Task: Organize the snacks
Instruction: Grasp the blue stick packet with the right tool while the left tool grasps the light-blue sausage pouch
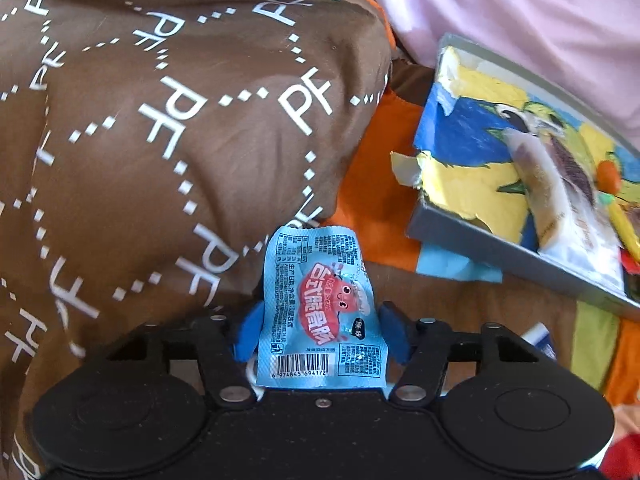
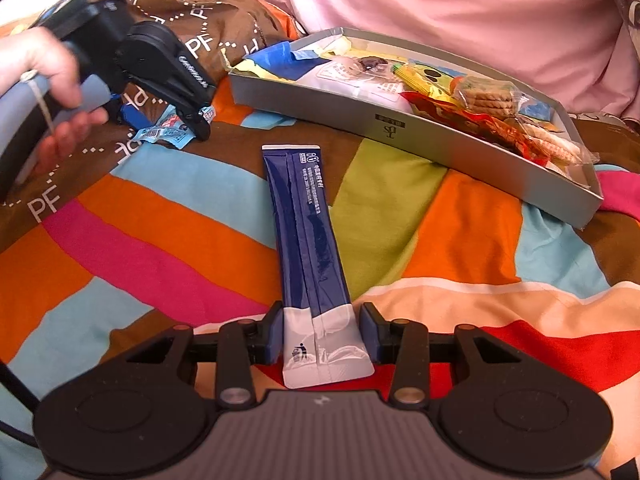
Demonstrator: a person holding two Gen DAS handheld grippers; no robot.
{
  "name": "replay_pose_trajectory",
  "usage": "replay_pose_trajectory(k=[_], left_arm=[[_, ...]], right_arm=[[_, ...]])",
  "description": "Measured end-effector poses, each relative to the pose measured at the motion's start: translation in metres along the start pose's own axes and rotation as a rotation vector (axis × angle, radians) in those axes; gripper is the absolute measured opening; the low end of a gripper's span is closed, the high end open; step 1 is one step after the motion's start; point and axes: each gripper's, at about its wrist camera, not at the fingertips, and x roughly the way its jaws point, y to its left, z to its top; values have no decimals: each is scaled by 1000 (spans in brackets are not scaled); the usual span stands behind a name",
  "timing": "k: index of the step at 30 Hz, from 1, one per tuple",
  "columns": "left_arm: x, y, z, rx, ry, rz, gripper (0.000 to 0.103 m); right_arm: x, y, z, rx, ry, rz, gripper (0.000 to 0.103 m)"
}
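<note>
- The left claw (image 1: 322, 334) is clamping a light-blue sachet (image 1: 320, 312), its blue pads pressing on both side edges; the sachet is standing upright between them, barcode end nearest the camera, a red cartoon print on its face.
- In the right wrist view, the same left claw (image 2: 196, 120) is pointing down over the striped bedspread (image 2: 168, 248), a hand (image 2: 44, 80) gripping its handle, and the light-blue sachet (image 2: 168, 134) is showing at its tips, close to the cloth.
- The right claw (image 2: 322, 336) is closing on a long navy stick pack (image 2: 310, 248); its pads are touching the white end of the pack on both sides.
- The stick pack is lying flat on the bedspread, stretching away from the claw towards the grey box (image 2: 420, 136).
- The box is sitting on the bedspread, well apart from the left claw and just beyond the far end of the stick pack; it is holding a heap of snacks, among them a clear pack of round biscuits (image 2: 486, 96) and red and yellow wrappers.
- In the left wrist view, the box (image 1: 500, 252) is lying to the right, a torn bird picture lining its bottom and a clear packet (image 1: 560, 200) resting on it.
- A brown cloth printed "PF" (image 1: 160, 120) is bunching up behind the sachet.
- Pink fabric (image 2: 440, 0) is filling the background beyond the box.
</note>
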Motion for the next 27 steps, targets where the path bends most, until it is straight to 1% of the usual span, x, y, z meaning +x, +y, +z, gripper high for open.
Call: replay_pose_trajectory(k=[4, 7, 8, 11, 14, 17, 19, 21, 23, 27], left_arm=[[-15, 6, -17, 71, -11, -63, 63], [-28, 7, -34, 137, -3, -88, 63], [-31, 7, -40, 154, 12, -101, 63], [-39, 13, -62, 150, 71, -141, 63], [-52, 15, -84, 196, 85, -172, 63], [-65, 19, -104, 233, 101, -207, 63], [-68, 18, -111, 264, 101, -211, 64], [-68, 15, -114, 302, 93, -208, 64], [-66, 13, -114, 316, 85, -202, 65], [-61, 10, -113, 317, 83, -197, 73]], right_arm=[[0, 4, -1, -6, -8, 12, 44], [0, 5, 0, 2, -8, 22, 44], [0, 6, 0, 6, -6, 25, 44], [-2, 5, 0, 27, 4, 44, 44], [-6, 5, -3, 55, 19, 75, 44], [-10, 6, -4, 69, 26, 102, 46], [-12, 6, -5, 76, 23, 117, 50], [-11, 7, -5, 76, 17, 119, 51], [-9, 6, -5, 82, 8, 121, 53], [-3, 6, -5, 70, -24, 114, 60]])
